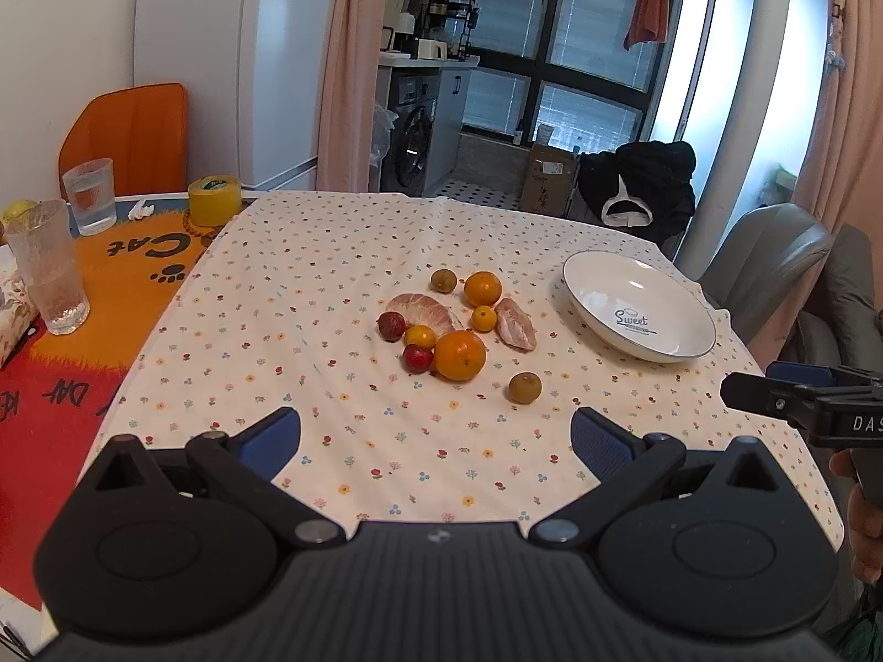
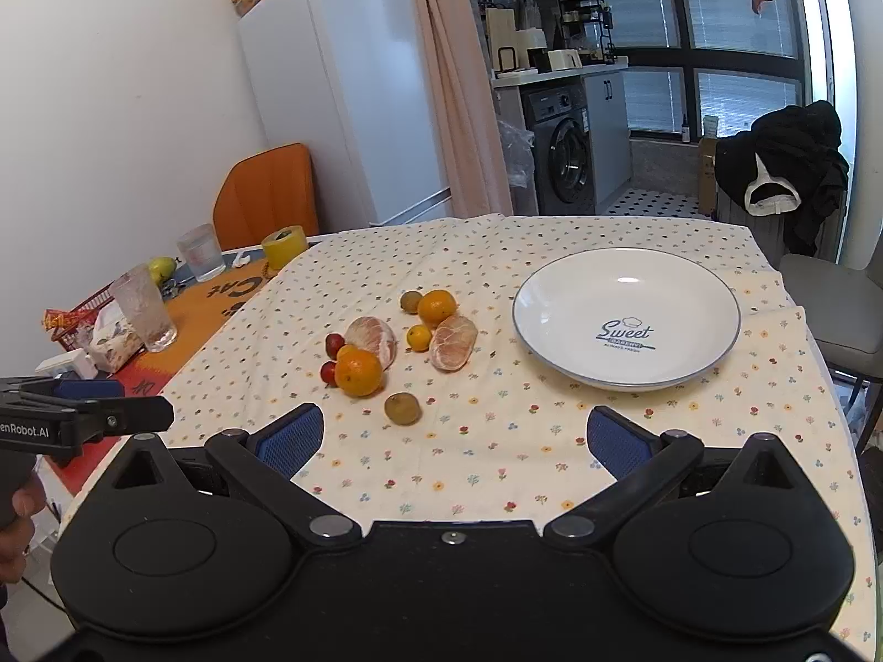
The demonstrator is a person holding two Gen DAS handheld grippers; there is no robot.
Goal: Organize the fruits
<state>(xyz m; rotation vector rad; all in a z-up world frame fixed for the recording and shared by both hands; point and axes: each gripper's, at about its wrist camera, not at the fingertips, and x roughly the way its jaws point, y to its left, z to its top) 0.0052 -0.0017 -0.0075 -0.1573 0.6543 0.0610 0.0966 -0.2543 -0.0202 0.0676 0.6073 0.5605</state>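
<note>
Nothing has been gathered yet: the white plate (image 2: 626,276) printed "Sweet" sits empty on the flowered tablecloth (image 2: 496,474), and the fruits lie in a loose cluster just to its left, near the middle of the surface.

The left gripper (image 1: 436,441) hovers low at the near edge with its blue pads spread wide and nothing between them. The right gripper (image 2: 455,441) is likewise wide apart and empty, aimed between the cluster and the plate.

The nearest piece is a brownish-green round fruit (image 2: 403,407), alone and clear of the rest. It looks firm and light, and being round it probably rolls if nudged, so the pads should close across its widest part. The large orange (image 2: 358,372) is likely the heaviest and has a tough rind that tolerates a firm squeeze, but it touches a small red fruit (image 2: 329,372) and sits against a peeled citrus segment (image 2: 372,342). The two peeled pieces, that one and another (image 2: 453,342) nearer the plate, are probably soft and wet under thin membrane; a light grip across the thick middle seems safest. The small yellow-orange fruit (image 2: 419,337) between them is tiny and smooth, and may slip from the pads.
</note>
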